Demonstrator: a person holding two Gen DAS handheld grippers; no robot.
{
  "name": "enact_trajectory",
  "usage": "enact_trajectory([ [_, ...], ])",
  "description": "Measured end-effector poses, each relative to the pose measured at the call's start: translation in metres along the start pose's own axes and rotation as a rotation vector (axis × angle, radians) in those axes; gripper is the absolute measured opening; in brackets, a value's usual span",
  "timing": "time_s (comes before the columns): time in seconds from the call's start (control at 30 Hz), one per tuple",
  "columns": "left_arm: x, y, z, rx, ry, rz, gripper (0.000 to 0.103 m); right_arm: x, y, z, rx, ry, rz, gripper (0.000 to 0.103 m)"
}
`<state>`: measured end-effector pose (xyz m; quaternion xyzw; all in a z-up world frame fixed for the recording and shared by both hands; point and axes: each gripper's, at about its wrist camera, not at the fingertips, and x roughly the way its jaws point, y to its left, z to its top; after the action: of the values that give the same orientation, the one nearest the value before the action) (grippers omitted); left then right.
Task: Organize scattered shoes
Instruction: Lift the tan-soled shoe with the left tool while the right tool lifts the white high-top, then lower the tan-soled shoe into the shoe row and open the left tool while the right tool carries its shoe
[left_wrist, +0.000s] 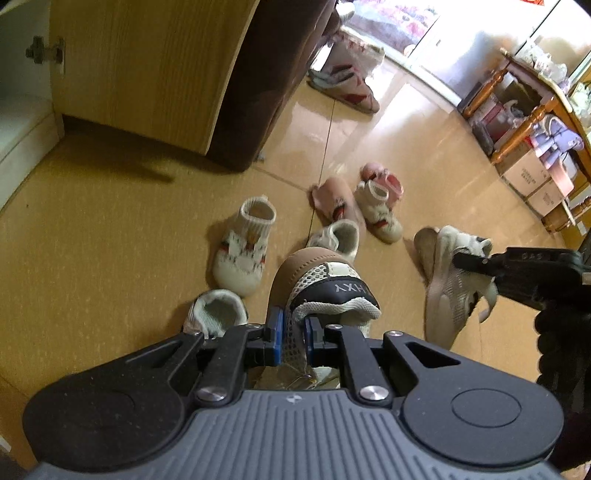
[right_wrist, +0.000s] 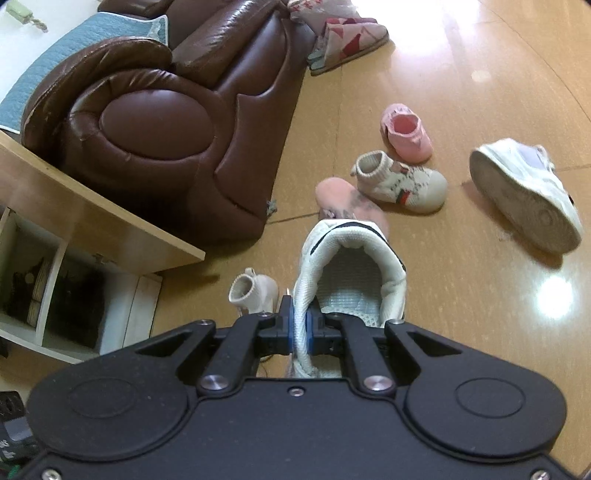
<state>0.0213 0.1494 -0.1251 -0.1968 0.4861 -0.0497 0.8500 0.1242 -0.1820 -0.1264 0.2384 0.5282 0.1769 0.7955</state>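
The brown leather sofa (right_wrist: 155, 122) and the wooden cabinet door (left_wrist: 140, 74) block the left side. Small shoes lie close together in the middle: a cream sock shoe (left_wrist: 242, 251), a pink baby shoe (right_wrist: 406, 133), a white sneaker (right_wrist: 524, 192) on its side. Bare floor (left_wrist: 92, 240) stays free before the cabinet.

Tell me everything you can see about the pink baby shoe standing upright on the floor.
The pink shoe is a small soft bootie, fabric by its look, with a wide open ankle collar showing a deeper pink inside. It stands upright on its sole on the glossy tan floor, past the brown sofa. A cream knit sock shoe lies right beside it, seemingly touching. No fingers are near it.
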Motion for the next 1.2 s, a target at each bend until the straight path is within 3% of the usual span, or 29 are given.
enact_trajectory([
  [0.3,0.033,0.001,-0.018,0.043,0.113,0.000,0.011,-0.004,-0.008,-0.012,-0.005,0.018,-0.026,0.006],
  [0.47,0.051,0.008,-0.027,0.076,0.171,0.044,0.011,-0.002,-0.010,-0.011,0.005,0.014,-0.012,0.006],
  [0.8,0.099,-0.003,-0.017,0.209,0.236,0.045,0.010,0.005,-0.016,-0.010,0.024,0.019,0.004,0.006],
  [1.2,0.150,0.020,-0.009,0.160,0.280,0.082,0.009,0.017,-0.029,-0.005,0.060,0.019,0.001,0.006],
])
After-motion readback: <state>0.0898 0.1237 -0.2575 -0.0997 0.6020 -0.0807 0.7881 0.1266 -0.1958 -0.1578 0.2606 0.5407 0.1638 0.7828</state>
